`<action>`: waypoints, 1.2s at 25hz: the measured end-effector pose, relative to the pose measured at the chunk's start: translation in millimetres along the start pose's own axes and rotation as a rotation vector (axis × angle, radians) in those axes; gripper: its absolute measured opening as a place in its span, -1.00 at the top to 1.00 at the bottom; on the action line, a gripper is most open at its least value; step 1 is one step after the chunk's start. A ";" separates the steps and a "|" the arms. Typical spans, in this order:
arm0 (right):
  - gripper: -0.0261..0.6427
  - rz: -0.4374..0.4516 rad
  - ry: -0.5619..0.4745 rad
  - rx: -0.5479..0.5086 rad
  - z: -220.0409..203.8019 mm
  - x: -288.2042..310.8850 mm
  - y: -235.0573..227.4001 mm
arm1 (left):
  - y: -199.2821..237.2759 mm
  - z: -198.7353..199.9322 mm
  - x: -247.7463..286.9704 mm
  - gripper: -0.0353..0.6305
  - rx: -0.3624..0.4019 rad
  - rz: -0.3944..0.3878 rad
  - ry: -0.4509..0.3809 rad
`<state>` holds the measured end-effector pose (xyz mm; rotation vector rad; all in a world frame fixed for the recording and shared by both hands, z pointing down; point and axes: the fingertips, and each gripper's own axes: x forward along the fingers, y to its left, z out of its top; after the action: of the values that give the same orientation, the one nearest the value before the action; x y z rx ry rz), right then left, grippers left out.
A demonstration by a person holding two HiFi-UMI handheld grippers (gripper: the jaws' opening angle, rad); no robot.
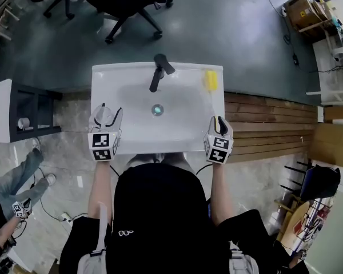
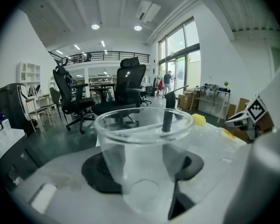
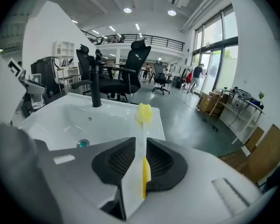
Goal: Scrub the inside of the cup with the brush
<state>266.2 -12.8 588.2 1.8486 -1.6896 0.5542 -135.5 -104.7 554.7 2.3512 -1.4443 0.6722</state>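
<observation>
Sink (image 1: 121, 71): white basin, the landmark for every entry below; the person stands at its near edge.

Faucet (image 1: 159, 72): black, at the sink's far rim, mid-width. Judged an obstacle to route around when the two tools meet.

Left gripper (image 1: 107, 114): at the sink's near-left corner, clenched on the cup, one pad on each side wall.

Right gripper (image 1: 218, 121): at the sink's near-right corner, jaws clamped on the brush handle near its tail end.

Cup (image 2: 142, 157): clear, upright, mouth open upward, empty as far as can be seen; above the sink's left rim.

Brush (image 3: 140, 153): thin white handle, yellow sponge head; it runs along the sink's right rim, head toward the far-right corner, well apart from the cup.

Drain (image 1: 157, 109): at the sink's middle.

Handling note, a judgement: scrubbing is not yet begun. Hold the cup over the sink with its mouth tipped toward the right rim. Swing the sponge head across and enter the mouth squarely. The tail-end grip makes a long lever, so move slowly, and press the cup's wall gently.
</observation>
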 end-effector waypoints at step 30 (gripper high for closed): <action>0.93 0.209 -0.048 -0.144 35.4 -8.8 95.0 | 47.5 25.4 78.4 0.06 0.093 -0.004 -0.157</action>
<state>168.5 -33.2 568.3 1.6070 -1.9164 0.4605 -141.8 -197.2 575.6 2.5282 -1.5012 0.5771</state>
